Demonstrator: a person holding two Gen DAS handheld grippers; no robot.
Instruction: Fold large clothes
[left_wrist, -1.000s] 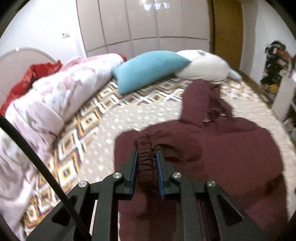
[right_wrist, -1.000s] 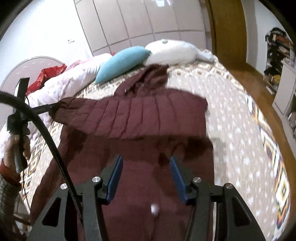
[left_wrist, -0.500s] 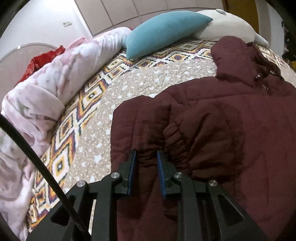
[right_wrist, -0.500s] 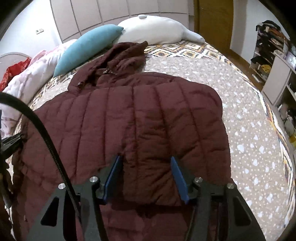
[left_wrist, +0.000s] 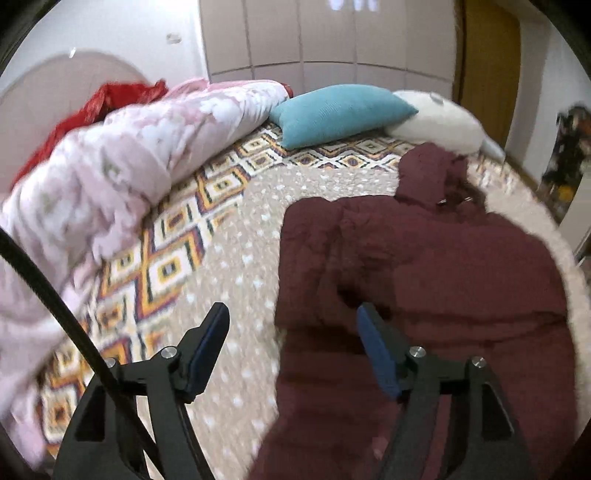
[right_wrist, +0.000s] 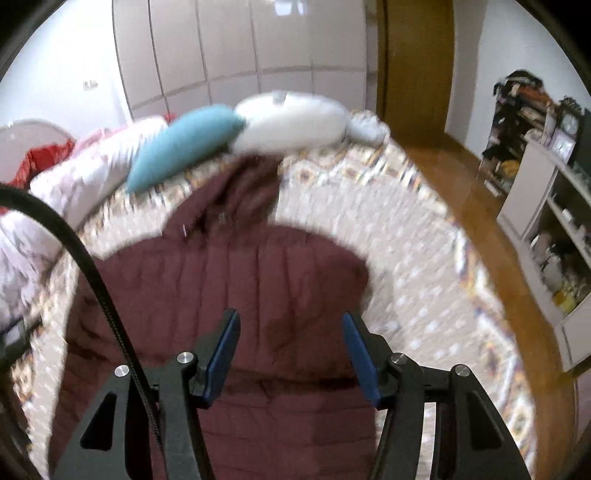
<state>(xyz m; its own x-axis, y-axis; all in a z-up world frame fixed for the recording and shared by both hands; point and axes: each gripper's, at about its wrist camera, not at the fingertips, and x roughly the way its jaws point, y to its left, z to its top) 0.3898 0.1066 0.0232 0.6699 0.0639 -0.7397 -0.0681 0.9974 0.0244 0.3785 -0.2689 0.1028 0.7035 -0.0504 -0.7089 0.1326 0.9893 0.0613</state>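
1. Jacket (left_wrist: 461, 280): a large maroon quilted coat lies spread on the bed (left_wrist: 236, 266), its hood (left_wrist: 428, 173) pointing toward the teal pillow (left_wrist: 340, 110) and the white pillow (left_wrist: 439, 125).
2. The upper part of the jacket looks doubled over the lower part, with a fold edge running across its middle in the right wrist view (right_wrist: 288, 380). I judge one fold is laid and the task is partway through.
3. The left hand-held gripper (left_wrist: 291, 350) hovers above the jacket's left edge, fingers wide apart and holding nothing.
4. The right hand-held gripper (right_wrist: 288, 354) hangs over the jacket's middle, equally spread and empty.
5. Both views are motion-blurred, so small creases cannot be read.
6. The next move probably calls for choosing a fresh grasp: each gripper should come down on an outer edge or the hem, pinch through the thick padding, and carry it across evenly.
7. Puffy fabric may spring back, so a press after folding seems wise.
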